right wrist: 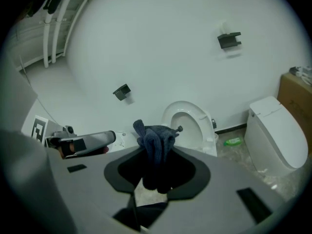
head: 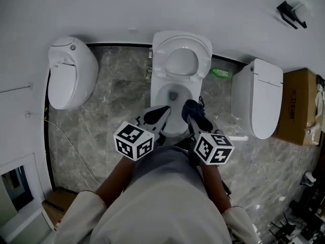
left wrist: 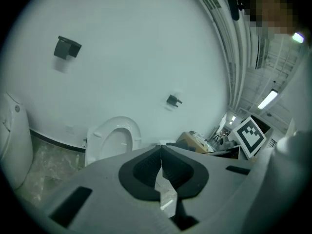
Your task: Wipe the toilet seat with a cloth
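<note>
Presently standing over the middle toilet (head: 156,98) of three, facing the white wall, with both grippers held above the front of its open bowl. Holding in the right gripper (head: 192,111) a dark blue cloth (head: 199,118), pinched between the fingers (right wrist: 187,172) and bunched up, sticking out past the tips. Holding the left gripper (head: 166,109) just beside it, at the left, with the fingers (left wrist: 141,172) pressed together at the tips and nothing between them. Looking past the cloth at the toilet seat (head: 203,55), raised upright against the wall at the back of the bowl, apart from the cloth. At the right of the middle toilet, on the grey marble floor (head: 111,111) near the wall, a small green bottle (head: 221,73); further right a closed white toilet (head: 261,98) and a cardboard box (head: 297,105) at the right edge of the floor. At the left, another closed white toilet (head: 71,72).
</note>
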Action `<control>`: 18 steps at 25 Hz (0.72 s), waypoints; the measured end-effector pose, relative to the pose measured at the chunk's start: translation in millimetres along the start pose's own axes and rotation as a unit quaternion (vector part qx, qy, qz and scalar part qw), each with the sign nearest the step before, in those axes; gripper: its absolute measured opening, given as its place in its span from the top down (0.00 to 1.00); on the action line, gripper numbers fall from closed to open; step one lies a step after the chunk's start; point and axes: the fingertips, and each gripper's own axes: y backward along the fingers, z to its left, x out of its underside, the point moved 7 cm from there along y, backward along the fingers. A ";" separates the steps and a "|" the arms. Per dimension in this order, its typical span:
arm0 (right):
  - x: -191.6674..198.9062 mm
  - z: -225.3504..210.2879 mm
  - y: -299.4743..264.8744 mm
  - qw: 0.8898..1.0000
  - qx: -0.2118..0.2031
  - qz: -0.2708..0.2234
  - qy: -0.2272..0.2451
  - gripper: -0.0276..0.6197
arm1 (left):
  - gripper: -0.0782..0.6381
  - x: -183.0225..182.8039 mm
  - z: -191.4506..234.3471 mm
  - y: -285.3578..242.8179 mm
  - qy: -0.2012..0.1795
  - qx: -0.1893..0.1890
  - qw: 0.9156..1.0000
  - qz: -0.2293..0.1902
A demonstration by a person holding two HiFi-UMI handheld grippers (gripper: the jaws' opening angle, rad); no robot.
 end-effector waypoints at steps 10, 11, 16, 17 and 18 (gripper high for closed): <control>0.9 13.7 -42.0 0.992 0.089 -0.036 -0.087 0.78 | 0.88 -10.4 57.0 0.0 -0.008 0.000 1.000 0.021; 2.5 11.8 -44.6 0.991 0.093 -0.032 -0.092 0.78 | 0.88 -8.4 59.3 -0.8 -0.007 -0.007 1.000 0.025; 1.0 -2.4 -55.3 0.990 0.106 -0.043 -0.077 0.78 | 0.88 0.4 66.9 -6.4 0.019 -0.035 0.999 0.037; -0.3 -7.1 -57.6 0.989 0.110 -0.050 -0.079 0.78 | 0.88 1.5 68.0 -7.4 0.023 -0.038 0.998 0.037; -1.4 -12.7 -60.4 0.988 0.116 -0.055 -0.084 0.78 | 0.88 2.5 68.9 -8.4 0.027 -0.042 0.998 0.037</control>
